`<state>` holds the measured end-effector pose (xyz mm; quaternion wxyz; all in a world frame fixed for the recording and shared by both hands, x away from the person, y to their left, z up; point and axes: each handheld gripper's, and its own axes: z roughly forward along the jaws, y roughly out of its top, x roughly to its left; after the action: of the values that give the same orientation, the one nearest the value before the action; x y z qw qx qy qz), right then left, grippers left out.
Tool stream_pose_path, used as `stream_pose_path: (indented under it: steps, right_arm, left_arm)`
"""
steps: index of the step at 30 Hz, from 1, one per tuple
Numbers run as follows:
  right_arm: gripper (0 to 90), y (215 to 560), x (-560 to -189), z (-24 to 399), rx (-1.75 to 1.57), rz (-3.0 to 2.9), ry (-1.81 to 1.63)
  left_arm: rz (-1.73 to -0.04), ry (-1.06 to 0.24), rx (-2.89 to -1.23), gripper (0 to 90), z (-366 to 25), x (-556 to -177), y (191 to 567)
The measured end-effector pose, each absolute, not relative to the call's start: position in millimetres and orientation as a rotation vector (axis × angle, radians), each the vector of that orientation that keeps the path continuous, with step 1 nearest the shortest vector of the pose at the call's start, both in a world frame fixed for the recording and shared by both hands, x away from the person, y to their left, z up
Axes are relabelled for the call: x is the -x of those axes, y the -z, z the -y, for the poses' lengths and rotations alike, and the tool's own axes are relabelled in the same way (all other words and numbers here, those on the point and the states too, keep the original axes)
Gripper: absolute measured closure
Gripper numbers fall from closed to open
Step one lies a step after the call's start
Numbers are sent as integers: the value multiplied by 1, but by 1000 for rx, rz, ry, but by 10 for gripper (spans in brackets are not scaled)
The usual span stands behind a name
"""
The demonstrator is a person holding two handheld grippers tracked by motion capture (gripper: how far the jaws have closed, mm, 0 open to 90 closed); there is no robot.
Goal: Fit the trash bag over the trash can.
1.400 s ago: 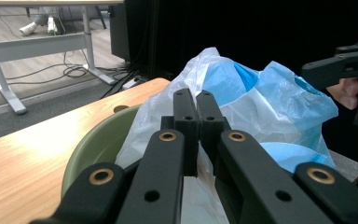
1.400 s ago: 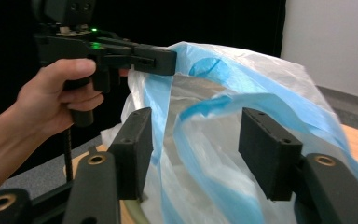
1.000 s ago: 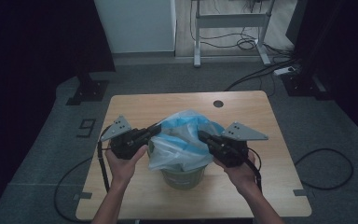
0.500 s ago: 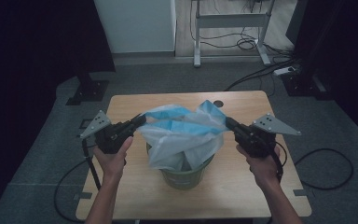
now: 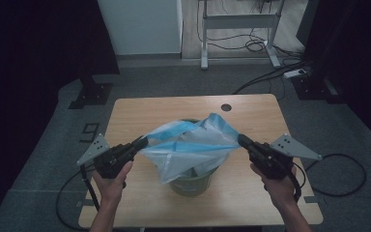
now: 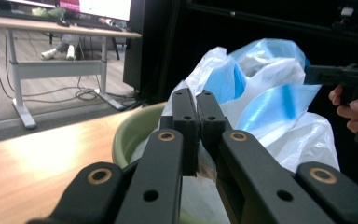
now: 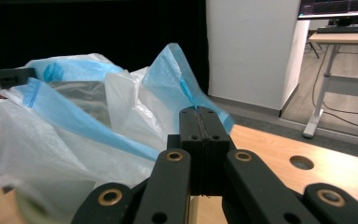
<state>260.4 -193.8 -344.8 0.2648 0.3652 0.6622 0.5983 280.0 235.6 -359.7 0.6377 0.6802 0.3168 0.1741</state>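
Note:
A blue and white plastic bag (image 5: 193, 145) is stretched wide over a green bin (image 5: 193, 182) near the table's front middle. My left gripper (image 5: 142, 141) is shut on the bag's left edge, its black jaws pinching the film (image 6: 205, 161) above the bin's rim (image 6: 130, 135). At the opposite side my right gripper (image 5: 241, 140) is shut on the bag's right edge, with blue film (image 7: 186, 93) caught between its jaws. The bag (image 7: 74, 121) billows between the two grippers, and part of it hangs down into the bin.
The wooden table (image 5: 145, 116) has a round cable hole (image 5: 226, 107) at its back right. Cables trail from both grippers over the table's edges. A white cabinet (image 5: 140, 26) and a metal desk frame (image 5: 236, 29) stand on the floor beyond the table.
Both hands have pulled apart sideways, left one leftward and right one rightward, and sunk a little. The bag has been drawn out from a bunched mound into a wide stretched sheet over the bin.

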Motion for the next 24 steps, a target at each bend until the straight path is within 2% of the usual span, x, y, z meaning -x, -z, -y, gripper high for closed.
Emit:
stream_pose_path:
  steps: [6, 15, 24]
  right_arm:
    - [887, 365, -246, 188, -968, -1848, -1619]
    - [880, 375, -249, 193, -1014, -1858, -1622]
    - [879, 399, -239, 195, -1038, -1927, -1623]
  left_arm:
    - [-746, -362, -1568, 882, -242, -271, 379]
    - [-750, -319, -1581, 881, -240, -272, 387]
    - [-765, -268, -1592, 887, -245, -269, 401]
